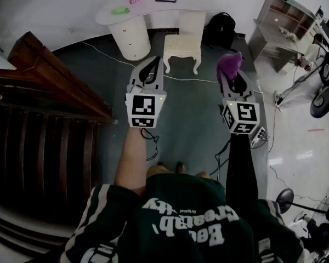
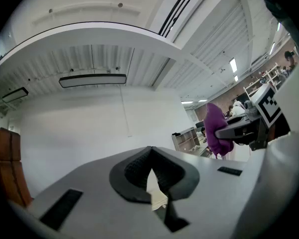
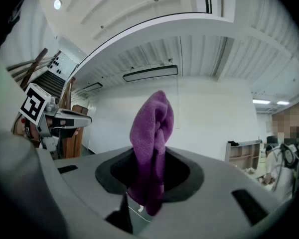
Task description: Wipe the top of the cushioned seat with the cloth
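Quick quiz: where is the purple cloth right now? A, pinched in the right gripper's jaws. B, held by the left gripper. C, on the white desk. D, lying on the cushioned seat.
A: the right gripper view shows the purple cloth clamped between the jaws of the right gripper. The left gripper has its jaws together on nothing, and the cushioned seat stands ahead, apart from both.
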Action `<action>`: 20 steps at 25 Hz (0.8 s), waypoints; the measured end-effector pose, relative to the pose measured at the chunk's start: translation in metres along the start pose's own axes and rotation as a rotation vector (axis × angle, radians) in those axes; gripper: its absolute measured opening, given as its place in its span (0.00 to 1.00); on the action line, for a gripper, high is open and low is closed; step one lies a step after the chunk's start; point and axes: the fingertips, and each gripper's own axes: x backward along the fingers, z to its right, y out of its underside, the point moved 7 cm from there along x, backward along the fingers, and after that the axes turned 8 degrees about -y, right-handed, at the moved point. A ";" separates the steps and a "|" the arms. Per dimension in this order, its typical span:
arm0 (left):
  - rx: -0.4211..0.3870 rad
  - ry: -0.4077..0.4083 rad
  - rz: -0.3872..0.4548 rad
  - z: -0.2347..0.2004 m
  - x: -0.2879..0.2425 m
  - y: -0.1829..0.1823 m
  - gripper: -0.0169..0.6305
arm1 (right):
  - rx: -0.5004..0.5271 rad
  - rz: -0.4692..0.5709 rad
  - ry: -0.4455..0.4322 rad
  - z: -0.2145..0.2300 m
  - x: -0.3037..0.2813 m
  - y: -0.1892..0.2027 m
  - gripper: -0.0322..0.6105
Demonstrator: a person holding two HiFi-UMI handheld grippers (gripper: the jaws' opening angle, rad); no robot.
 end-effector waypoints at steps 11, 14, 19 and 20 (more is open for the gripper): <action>0.006 -0.013 0.017 -0.009 0.004 -0.001 0.05 | 0.007 0.026 -0.005 -0.002 0.000 -0.004 0.26; 0.007 -0.012 0.022 -0.009 0.004 -0.001 0.05 | 0.001 0.033 -0.003 -0.001 -0.001 -0.004 0.26; 0.016 -0.003 0.031 -0.007 0.001 -0.002 0.05 | -0.008 0.035 -0.004 0.002 -0.003 -0.002 0.26; 0.015 -0.001 0.030 -0.007 0.001 -0.001 0.05 | -0.012 0.034 -0.004 0.001 -0.003 -0.001 0.26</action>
